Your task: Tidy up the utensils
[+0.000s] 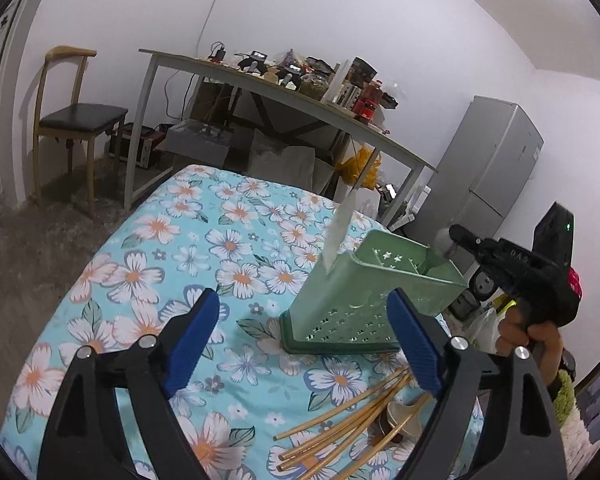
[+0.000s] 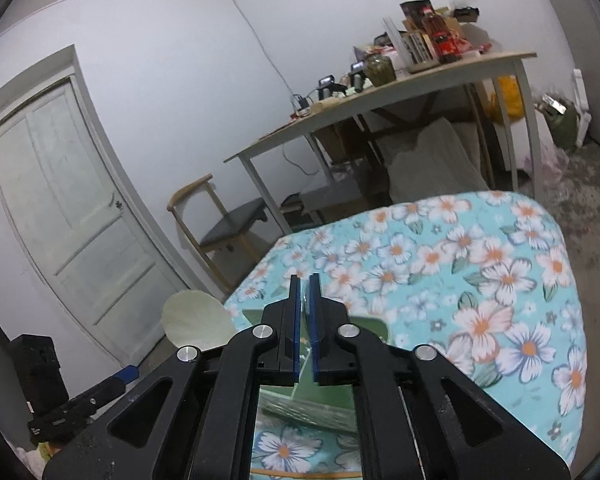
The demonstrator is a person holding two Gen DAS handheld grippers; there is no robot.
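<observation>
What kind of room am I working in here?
Probably a lived-in home room, not a lab: the work surface wears a floral cloth, a cluttered side table stands by the wall, with a wooden chair and a fridge nearby.

Green caddy (image 1: 374, 300) on floral cloth (image 1: 148, 276)

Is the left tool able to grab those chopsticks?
Probably yes. The left tool is open and empty, the chopsticks lie bare on the flowered cloth just below it, with nothing covering them.
</observation>
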